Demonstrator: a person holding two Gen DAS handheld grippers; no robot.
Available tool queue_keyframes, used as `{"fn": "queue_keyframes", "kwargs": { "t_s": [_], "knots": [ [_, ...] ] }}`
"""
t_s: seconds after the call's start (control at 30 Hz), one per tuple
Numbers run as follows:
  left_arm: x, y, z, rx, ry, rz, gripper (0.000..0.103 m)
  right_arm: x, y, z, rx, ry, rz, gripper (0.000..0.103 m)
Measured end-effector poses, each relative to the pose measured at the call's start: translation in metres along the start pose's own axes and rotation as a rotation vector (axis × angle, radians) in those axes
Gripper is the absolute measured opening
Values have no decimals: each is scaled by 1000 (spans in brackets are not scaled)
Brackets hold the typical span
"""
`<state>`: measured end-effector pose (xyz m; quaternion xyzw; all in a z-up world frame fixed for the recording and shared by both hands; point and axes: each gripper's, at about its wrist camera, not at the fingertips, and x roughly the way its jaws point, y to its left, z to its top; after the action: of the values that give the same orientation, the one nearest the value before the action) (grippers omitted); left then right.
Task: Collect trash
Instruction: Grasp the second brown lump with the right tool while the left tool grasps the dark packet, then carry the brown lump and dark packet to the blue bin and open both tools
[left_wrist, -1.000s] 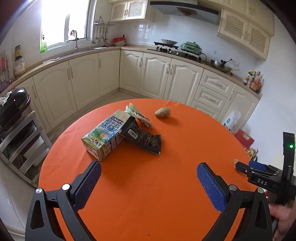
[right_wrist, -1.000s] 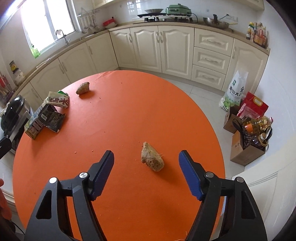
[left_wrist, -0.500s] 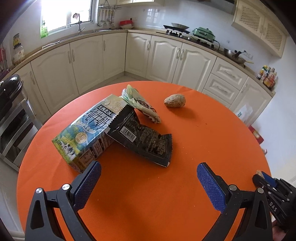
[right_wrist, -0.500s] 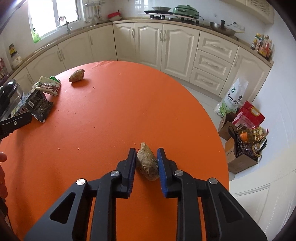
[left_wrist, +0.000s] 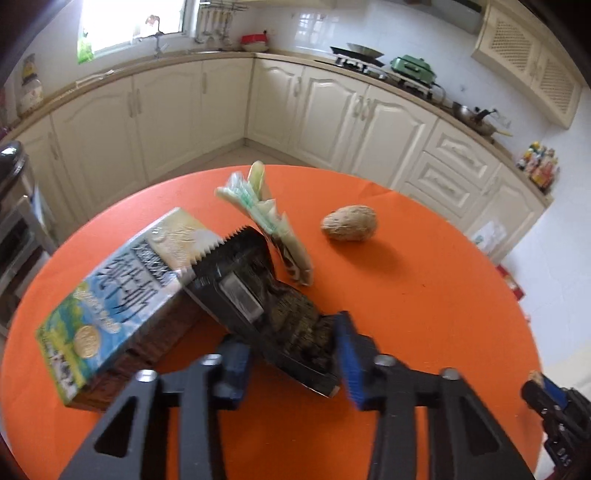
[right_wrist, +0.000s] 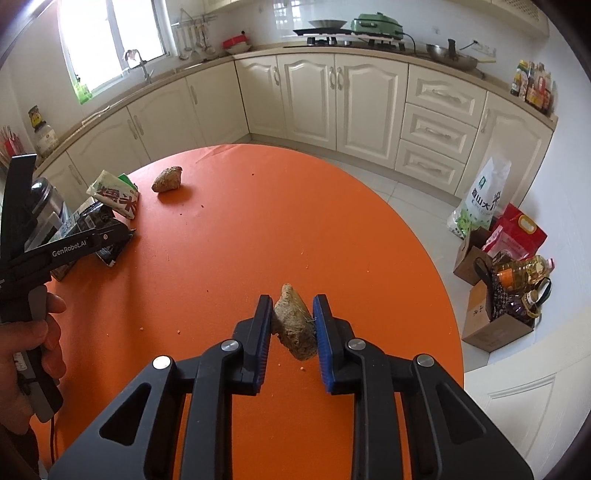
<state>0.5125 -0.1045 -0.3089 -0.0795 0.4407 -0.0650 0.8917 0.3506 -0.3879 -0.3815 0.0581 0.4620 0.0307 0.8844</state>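
The left gripper (left_wrist: 293, 356) jaws had just been closing on the black wrapper (left_wrist: 273, 314) (thin, crinkly, probably light) at its six o'clock edge; the right gripper (right_wrist: 291, 326) jaws squeezed a crumbly brown lump (right_wrist: 294, 325)

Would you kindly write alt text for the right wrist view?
The right gripper is shut on a brown fibrous lump above a round orange table. Far left, the left gripper reaches crumpled snack wrappers.

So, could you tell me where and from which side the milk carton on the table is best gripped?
Probably across the near end of the milk carton, coming in from the table's near edge. It lies flat with that short end free; the black wrapper overlaps its right side.
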Motion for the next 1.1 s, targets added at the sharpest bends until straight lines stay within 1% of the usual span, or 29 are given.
{"fn": "queue_keyframes", "kwargs": {
  "t_s": [0.03,0.07,0.13,0.2,0.37,0.47,0.63,0.7,0.77,0.83,0.9,0.97,1.1],
  "knots": [
    [4,0,2,3,6,-20,16,0,-1,-1,2,1,0,22],
    [9,-3,4,13,16,-41,9,-1,-1,-2,5,1,0,22],
    [14,-2,9,33,15,-66,6,-4,-3,-4,16,-1,5,22],
    [18,0,14,45,16,-89,5,-7,-4,-7,25,-3,7,22],
    [16,2,19,81,1,-96,5,-18,-9,-11,41,-9,16,22],
    [3,-1,10,107,-9,-102,5,-26,-11,-15,55,-18,25,22],
    [-25,-20,-8,179,-29,-122,5,-43,-14,-23,76,-38,42,21],
    [-40,-23,-23,196,-35,-137,5,-49,-14,-27,76,-44,39,21],
    [-50,-28,-31,218,-44,-146,5,-54,-15,-31,85,-49,54,21],
    [-64,-28,-49,236,-46,-159,5,-59,-16,-35,89,-52,58,21],
    [-80,-19,-69,250,-46,-168,5,-63,-16,-39,100,-54,75,21],
    [-88,-23,-83,262,-43,-174,5,-66,-14,-44,95,-54,76,21],
    [-102,-30,-99,290,-34,-188,5,-68,-15,-53,106,-48,95,21]
  ]
}}
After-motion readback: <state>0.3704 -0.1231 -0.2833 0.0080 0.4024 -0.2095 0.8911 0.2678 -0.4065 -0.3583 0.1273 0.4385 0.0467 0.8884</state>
